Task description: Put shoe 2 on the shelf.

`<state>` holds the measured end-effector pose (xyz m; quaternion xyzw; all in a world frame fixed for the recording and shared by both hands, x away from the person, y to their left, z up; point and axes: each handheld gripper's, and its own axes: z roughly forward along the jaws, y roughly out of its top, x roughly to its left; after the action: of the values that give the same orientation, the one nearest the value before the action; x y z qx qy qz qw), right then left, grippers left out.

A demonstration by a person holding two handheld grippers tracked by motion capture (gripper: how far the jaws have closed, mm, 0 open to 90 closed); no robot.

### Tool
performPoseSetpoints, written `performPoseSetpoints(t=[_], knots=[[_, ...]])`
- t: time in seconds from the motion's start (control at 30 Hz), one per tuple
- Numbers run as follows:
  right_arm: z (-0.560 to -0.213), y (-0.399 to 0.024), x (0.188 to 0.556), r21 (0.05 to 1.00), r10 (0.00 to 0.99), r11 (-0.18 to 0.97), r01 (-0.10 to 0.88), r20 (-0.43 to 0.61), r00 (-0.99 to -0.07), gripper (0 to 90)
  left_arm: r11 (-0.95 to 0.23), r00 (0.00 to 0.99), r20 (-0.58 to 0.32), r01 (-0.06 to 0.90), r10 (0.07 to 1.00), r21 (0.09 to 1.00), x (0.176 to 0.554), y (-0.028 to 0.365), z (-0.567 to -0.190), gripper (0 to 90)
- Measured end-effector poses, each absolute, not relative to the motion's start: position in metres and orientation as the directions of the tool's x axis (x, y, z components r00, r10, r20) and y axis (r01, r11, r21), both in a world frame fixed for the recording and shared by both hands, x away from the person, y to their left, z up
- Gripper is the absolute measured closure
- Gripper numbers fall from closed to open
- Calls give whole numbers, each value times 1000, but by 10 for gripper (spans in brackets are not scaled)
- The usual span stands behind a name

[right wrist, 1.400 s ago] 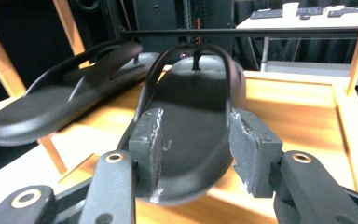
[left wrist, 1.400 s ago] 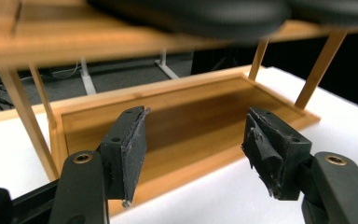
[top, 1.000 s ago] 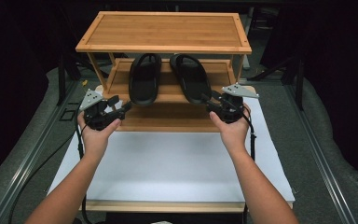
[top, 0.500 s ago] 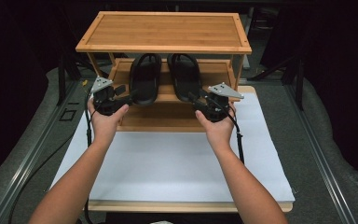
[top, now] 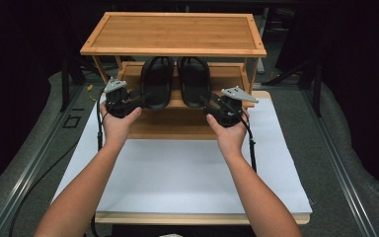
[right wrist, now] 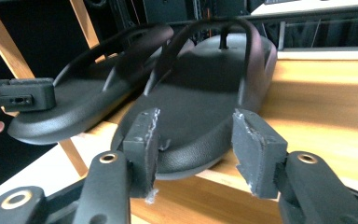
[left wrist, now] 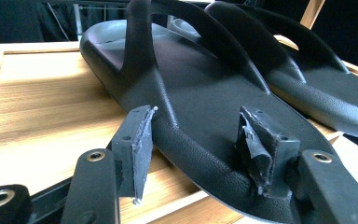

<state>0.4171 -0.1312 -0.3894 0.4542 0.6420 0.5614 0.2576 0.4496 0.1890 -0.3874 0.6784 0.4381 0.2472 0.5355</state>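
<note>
The left gripper (top: pixel 139 100) has just been closing, its jaws straddling the left sandal's (top: pixel 157 82) heel, not yet pressing; the right gripper (top: pixel 208 102) gapes around the right sandal (top: pixel 194 81). Both sandals sit on the rack's (top: pixel 172 32) middle shelf—light, flexible rubber (probably grippy), best pinched at the heel rim. White surface (top: pixel 187 173) below—dark room.

You have two black flip-flops lying side by side, soles down, on the middle shelf of the wooden rack. The left flip-flop (top: pixel 157 81) and the right flip-flop (top: pixel 195 80) almost touch, thong straps up, their heel ends overhanging the shelf edge toward you.
</note>
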Motion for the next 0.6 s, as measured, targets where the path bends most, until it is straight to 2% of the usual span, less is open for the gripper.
performPoseSetpoints(t=[0.6], knots=[[-390, -118, 412, 958, 849, -36, 286, 180, -496, 523, -50, 517, -136, 329, 845, 943, 460, 173, -386, 483]])
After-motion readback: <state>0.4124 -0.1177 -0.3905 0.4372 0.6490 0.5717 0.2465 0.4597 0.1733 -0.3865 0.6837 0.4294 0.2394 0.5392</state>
